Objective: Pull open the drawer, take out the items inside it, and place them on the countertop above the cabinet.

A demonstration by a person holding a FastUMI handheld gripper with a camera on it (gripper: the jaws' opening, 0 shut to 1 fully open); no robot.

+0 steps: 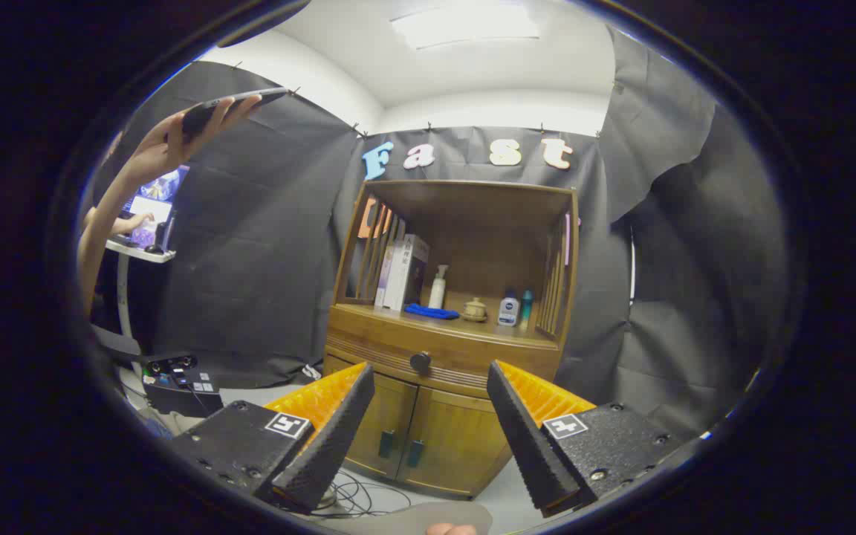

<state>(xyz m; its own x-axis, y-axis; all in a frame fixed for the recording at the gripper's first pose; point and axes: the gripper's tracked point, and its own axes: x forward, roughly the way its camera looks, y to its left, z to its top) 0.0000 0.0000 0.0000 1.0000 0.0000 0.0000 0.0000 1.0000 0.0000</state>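
Note:
A wooden cabinet [458, 297] stands ahead against the black cloth wall. Its drawer [439, 357] is closed, with a dark round knob [420, 362] on its front. My gripper [429, 375] is open, its two black-and-orange fingers [339, 416] spread wide with nothing between them. The knob lies beyond the fingertips, in line with the gap and some way off. The countertop [413, 319] above the drawer carries books [403, 271], a pump bottle [438, 287], a blue cloth [432, 311], a small lidded pot [475, 310] and two small bottles [515, 308]. What is inside the drawer is hidden.
Two lower cabinet doors [417, 435] sit under the drawer. Off to the left, a person's arm [127, 186] holds up a phone, near a stand with a screen [149, 215]. A dark box with cables [179, 383] lies on the floor left of the cabinet.

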